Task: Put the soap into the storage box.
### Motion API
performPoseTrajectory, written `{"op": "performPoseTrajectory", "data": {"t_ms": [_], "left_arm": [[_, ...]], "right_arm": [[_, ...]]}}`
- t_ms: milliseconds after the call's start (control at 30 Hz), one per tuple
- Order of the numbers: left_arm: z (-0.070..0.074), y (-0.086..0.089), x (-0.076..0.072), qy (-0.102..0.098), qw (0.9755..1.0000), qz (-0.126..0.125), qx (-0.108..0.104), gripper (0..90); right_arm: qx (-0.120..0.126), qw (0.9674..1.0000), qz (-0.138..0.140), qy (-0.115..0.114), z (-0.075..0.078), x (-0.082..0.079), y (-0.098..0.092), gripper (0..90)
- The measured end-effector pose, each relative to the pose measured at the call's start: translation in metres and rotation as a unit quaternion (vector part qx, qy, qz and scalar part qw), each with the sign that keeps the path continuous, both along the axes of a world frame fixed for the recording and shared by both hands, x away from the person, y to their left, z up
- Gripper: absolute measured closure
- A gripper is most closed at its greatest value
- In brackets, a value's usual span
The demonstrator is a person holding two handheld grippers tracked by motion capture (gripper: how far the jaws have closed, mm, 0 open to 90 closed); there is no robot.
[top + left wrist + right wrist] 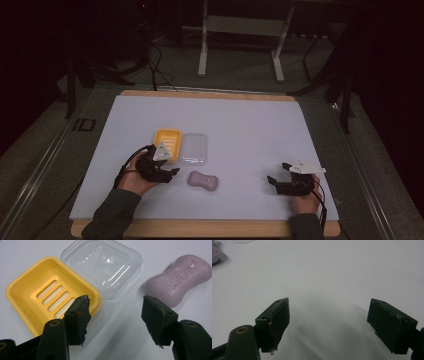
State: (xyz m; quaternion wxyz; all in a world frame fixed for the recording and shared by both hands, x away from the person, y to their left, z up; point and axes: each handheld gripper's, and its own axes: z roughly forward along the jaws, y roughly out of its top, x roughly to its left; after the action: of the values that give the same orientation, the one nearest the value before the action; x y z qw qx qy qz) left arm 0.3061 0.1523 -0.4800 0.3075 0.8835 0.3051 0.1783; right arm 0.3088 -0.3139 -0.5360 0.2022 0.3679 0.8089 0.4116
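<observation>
My left gripper (pixel 115 315) stands with jaws apart, holding nothing, low over the white table sheet (pixel 250 120). One jaw overlaps the near rim of the yellow soap dish (pixel 47 290); the clear lid (pixel 105 265) lies touching the dish's far side. The purple soap bar (pixel 180 280), marked Safeguard, lies near the other jaw, apart from it. My right gripper (pixel 329 322), jaws likewise apart and holding nothing, sits over bare sheet, well apart from these items.
</observation>
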Motion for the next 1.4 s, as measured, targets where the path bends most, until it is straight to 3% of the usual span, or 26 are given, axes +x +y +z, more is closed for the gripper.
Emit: {"op": "performPoseTrajectory", "data": {"t_ms": [333, 867, 1400], "left_arm": [[0.001, -0.006, 0.007, 0.008, 0.9997, -0.013, 0.018, 40.8], [0.010, -0.016, 0.013, 0.001, 0.9987, -0.040, 0.032, 41.4], [0.017, -0.027, 0.021, 0.012, 0.9956, -0.081, 0.046, 40.7]], "right_arm": [[-0.005, 1.0000, 0.001, -0.005, 0.000, -0.001, 0.001, 17.8], [-0.007, 1.0000, 0.002, -0.005, 0.000, -0.001, 0.002, 17.8], [-0.009, 0.9999, 0.002, -0.004, 0.000, -0.001, 0.002, 17.7]]}}
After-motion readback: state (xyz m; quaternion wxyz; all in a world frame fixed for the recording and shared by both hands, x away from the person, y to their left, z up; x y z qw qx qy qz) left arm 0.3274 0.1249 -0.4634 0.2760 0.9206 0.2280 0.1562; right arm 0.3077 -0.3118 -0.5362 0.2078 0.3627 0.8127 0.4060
